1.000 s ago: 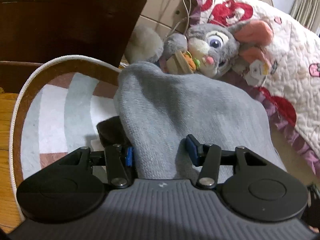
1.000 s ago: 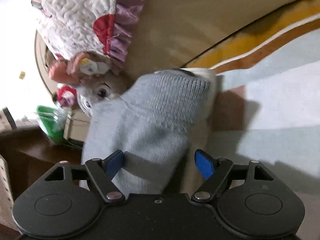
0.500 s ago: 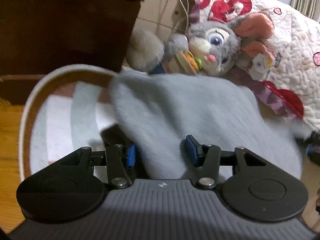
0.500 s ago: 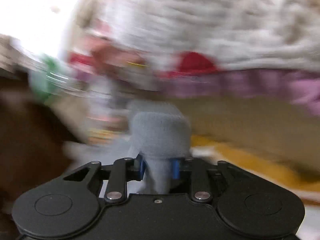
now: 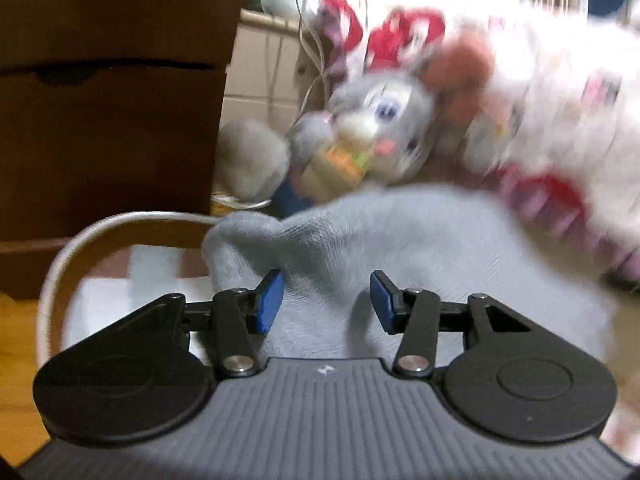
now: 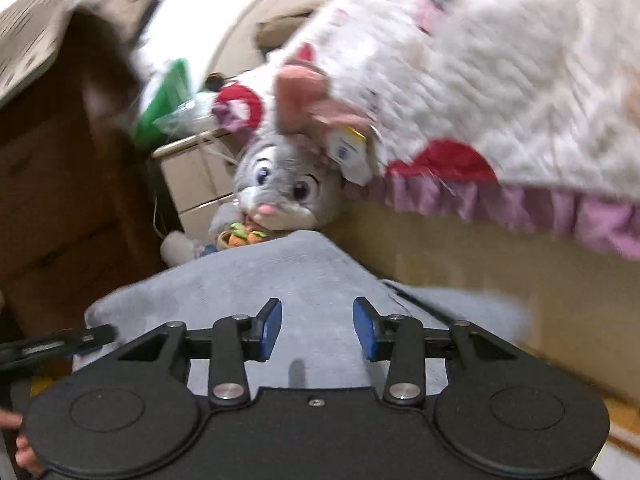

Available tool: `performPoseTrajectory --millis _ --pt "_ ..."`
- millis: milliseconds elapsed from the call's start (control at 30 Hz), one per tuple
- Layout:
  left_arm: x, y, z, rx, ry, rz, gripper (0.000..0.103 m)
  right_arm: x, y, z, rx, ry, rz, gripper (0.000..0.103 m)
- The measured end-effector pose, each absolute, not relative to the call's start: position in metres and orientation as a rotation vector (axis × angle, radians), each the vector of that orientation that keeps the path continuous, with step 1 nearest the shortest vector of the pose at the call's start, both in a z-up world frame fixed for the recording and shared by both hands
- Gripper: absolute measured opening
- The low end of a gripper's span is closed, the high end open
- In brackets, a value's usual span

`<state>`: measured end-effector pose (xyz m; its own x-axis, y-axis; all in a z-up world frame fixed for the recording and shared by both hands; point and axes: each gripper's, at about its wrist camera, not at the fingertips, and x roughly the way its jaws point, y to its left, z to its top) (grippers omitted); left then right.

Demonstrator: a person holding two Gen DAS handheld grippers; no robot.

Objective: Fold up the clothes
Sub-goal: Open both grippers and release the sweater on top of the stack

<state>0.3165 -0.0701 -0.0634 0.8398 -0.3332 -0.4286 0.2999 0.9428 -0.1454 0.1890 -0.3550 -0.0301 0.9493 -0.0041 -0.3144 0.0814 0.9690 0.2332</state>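
A grey sock [image 5: 400, 248] hangs lifted above the rug, spread wide in front of both grippers. My left gripper [image 5: 326, 300] has a bunched fold of the sock between its blue pads, and the left pad presses into the fabric. In the right wrist view the sock [image 6: 280, 276] stretches flat under and between the pads of my right gripper [image 6: 318, 326]. Its jaws are opening and the pads stand clear of the fabric. A dark finger of the left gripper [image 6: 56, 346] reaches the sock's left edge.
A grey plush rabbit [image 6: 280, 188] leans against the bed just beyond the sock. A white quilt [image 6: 480, 80] with red hearts and a purple frill hangs over the bed side. A dark wooden dresser [image 5: 112, 120] stands left, with a round striped rug [image 5: 120, 272] below.
The right gripper rolled upright and rose, closed on the sock's cuff, then widened again. The sock lifted off the rug and spread out. The left gripper rolled slightly, keeping the sock.
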Motion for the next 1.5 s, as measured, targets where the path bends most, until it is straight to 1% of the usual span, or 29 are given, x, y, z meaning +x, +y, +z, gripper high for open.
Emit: performPoseTrajectory --millis 33,100,167,233,367,433,500,533,567,600,633,667,700,733,800,900,1033,1233,1400,1500 --pt "0.321 -0.075 -0.067 -0.039 0.481 -0.299 0.047 0.192 -0.348 -0.031 0.220 0.321 -0.035 0.049" --pt "0.326 -0.078 -0.071 0.017 0.450 -0.198 0.048 0.203 -0.345 -0.041 0.192 0.367 -0.005 0.049" --pt "0.326 -0.076 -0.076 0.073 0.431 -0.101 0.052 0.214 -0.341 -0.052 0.164 0.413 0.024 0.050" --pt "0.329 -0.066 -0.080 0.032 0.453 -0.117 0.052 0.223 -0.336 -0.060 0.099 0.404 0.008 0.052" --pt "0.338 -0.034 -0.085 -0.192 0.515 -0.152 0.053 0.236 -0.335 -0.064 0.086 0.378 -0.002 0.057" --pt "0.338 -0.030 -0.086 -0.215 0.527 -0.131 0.056 0.243 -0.331 -0.066 0.073 0.373 -0.025 0.059" --pt "0.334 -0.029 -0.078 -0.206 0.503 -0.046 0.056 0.250 -0.329 -0.064 0.075 0.376 -0.068 0.060" --pt "0.331 -0.027 -0.070 -0.209 0.482 -0.033 0.054 0.252 -0.328 -0.061 0.082 0.382 -0.096 0.061" --pt "0.328 -0.025 -0.062 -0.213 0.461 -0.020 0.055 0.254 -0.328 -0.058 0.088 0.387 -0.124 0.061" --pt "0.326 -0.023 -0.054 -0.223 0.447 -0.014 0.058 0.254 -0.329 -0.051 0.110 0.400 -0.175 0.060" --pt "0.327 -0.021 -0.047 -0.251 0.454 -0.026 0.064 0.250 -0.332 -0.042 0.148 0.400 -0.223 0.060" --pt "0.328 -0.020 -0.042 -0.281 0.474 -0.030 0.068 0.239 -0.337 -0.031 0.216 0.367 -0.219 0.060" --pt "0.329 -0.020 -0.037 -0.303 0.494 -0.031 0.075 0.228 -0.343 -0.019 0.284 0.335 -0.215 0.060" --pt "0.330 -0.022 -0.034 -0.303 0.515 -0.024 0.080 0.218 -0.348 -0.012 0.324 0.319 -0.190 0.061" --pt "0.330 -0.027 -0.028 -0.295 0.554 -0.013 0.081 0.202 -0.354 0.002 0.368 0.311 -0.153 0.062" --pt "0.321 -0.042 -0.018 -0.245 0.582 -0.036 0.081 0.184 -0.356 0.005 0.368 0.370 -0.124 0.062" --pt "0.298 -0.062 -0.008 -0.222 0.586 -0.103 0.087 0.157 -0.351 -0.004 0.372 0.430 -0.105 0.062" --pt "0.239 -0.092 -0.002 -0.159 0.633 -0.196 0.087 0.109 -0.340 -0.008 0.402 0.468 -0.125 0.062" --pt "0.188 -0.111 -0.013 -0.118 0.708 -0.254 0.087 0.067 -0.331 -0.003 0.446 0.482 -0.151 0.062" --pt "0.150 -0.116 -0.021 -0.068 0.741 -0.267 0.087 0.040 -0.325 0.001 0.413 0.504 -0.147 0.063"
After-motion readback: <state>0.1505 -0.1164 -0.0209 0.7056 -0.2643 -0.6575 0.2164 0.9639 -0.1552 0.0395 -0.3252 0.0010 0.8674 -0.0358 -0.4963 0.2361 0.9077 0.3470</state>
